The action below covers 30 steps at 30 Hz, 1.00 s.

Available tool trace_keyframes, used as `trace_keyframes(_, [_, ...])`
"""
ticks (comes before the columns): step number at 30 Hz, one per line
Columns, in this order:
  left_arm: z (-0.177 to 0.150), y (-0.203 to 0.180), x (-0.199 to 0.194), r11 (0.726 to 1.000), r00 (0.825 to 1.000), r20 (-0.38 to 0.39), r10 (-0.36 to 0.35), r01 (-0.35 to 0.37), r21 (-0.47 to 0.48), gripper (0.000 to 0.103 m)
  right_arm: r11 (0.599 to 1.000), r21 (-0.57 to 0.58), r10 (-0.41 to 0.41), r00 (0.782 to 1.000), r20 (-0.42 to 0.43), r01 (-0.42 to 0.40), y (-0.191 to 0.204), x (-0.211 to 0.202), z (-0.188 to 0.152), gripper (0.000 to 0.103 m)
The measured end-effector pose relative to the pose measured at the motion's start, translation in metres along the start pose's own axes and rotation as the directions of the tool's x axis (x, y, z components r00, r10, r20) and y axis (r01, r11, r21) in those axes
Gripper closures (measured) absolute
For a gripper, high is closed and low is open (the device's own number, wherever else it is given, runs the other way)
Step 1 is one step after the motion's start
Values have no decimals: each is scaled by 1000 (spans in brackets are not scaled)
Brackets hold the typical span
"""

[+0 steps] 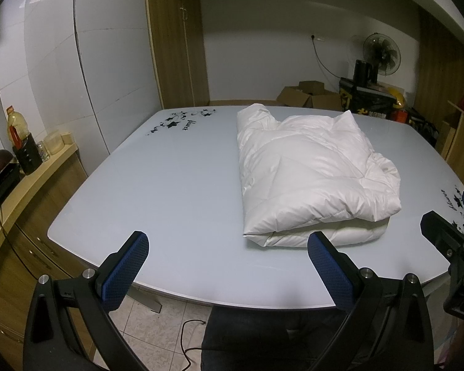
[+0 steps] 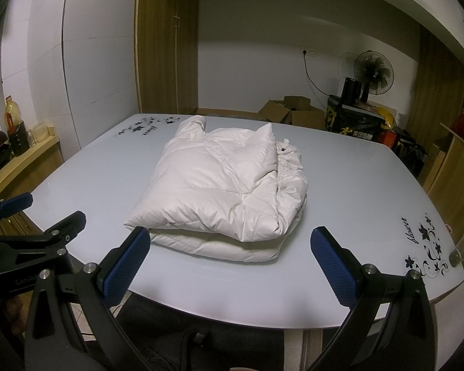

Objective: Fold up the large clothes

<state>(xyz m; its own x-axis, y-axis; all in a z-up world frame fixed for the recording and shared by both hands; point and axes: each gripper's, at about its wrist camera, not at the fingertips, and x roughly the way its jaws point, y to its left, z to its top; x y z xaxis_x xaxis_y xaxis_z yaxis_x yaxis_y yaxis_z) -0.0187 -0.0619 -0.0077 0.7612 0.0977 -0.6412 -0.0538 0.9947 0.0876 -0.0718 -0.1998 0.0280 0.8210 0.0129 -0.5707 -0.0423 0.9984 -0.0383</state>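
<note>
Folded white down jacket (image 1: 312, 176) on glass table (image 1: 170, 201); left gripper (image 1: 228, 266) and right gripper (image 2: 232, 259) spread, empty; only the right view shows the plastic cup (image 2: 462, 249).

One folded white jacket (image 2: 222, 185), one table (image 2: 355, 185), two claws, one plastic cup (image 2: 462, 249), one fan (image 2: 374, 74).

- folded jacket (image 2: 222, 191) lies on the table (image 2: 355, 185), mid-table, nearer the far edge
- left gripper (image 1: 228, 266) and right gripper (image 2: 232, 259) over the near table edge, left one left of the jacket, both apart from it (jaws spread)
- plastic cup (image 2: 462, 249) on the table's near right corner
- fan (image 2: 372, 74) and cardboard boxes (image 2: 289, 111) behind the table
- counter (image 1: 31, 179) left of the table, bottle (image 1: 15, 123) on it
</note>
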Motion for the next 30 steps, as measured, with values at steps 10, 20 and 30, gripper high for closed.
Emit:
trace_keyframes(10, [-1,-1,2,1000,1000,-2,-4,4,3,0,1000,0,0,1000,0,0,0,0,0,0])
trace_keyframes(20, [1,1,3,1000,1000,-3,-27,27,11,0,1000,-1,1,1000,-1,-1,-1,0,0,0])
trace_keyframes(30, [3,3,6,999,999,-11,-38,38,2,0,1000,-3,1,1000,-1,-1,-1,0,0,0])
